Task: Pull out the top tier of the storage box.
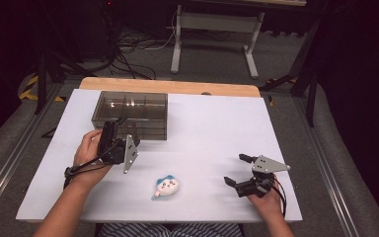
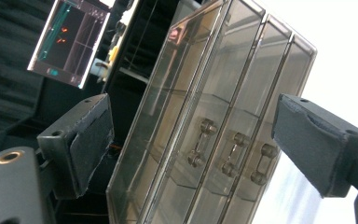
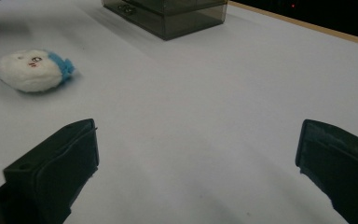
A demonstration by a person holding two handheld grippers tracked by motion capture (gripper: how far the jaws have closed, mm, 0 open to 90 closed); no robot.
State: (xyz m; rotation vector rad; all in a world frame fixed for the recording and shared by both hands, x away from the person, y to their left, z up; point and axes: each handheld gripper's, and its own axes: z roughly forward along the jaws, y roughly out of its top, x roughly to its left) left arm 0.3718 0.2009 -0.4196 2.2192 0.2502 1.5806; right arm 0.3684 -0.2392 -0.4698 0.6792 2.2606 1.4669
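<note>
While your left gripper hovers at the front of the smoked drawer box, its jaws spread and holding nothing, the biggest risk sits with that box. It stands toward the far left of the table, a little inside the far edge, and it looks light; a jaw that bumps the front instead of catching a handle would likely shove the whole box back toward that edge. In the left gripper view the three small drawer handles lie close together between the pads, so you could catch two at once, or pinch the thin plastic front and slip off. Pull at a slant and the drawer may jam, dragging the box along with it.

Your right gripper rests near the near right corner, jaws wide apart and empty; its trailing cable could snag if you swing across.

The plush toy, white with a blue tuft, lies close to the near edge, about midway along it. A careless sweep of either forearm could roll it off the table.

No brand, label or legible writing appears on the box, the toy or the grippers; the toy carries a stitched face and nothing more.
</note>
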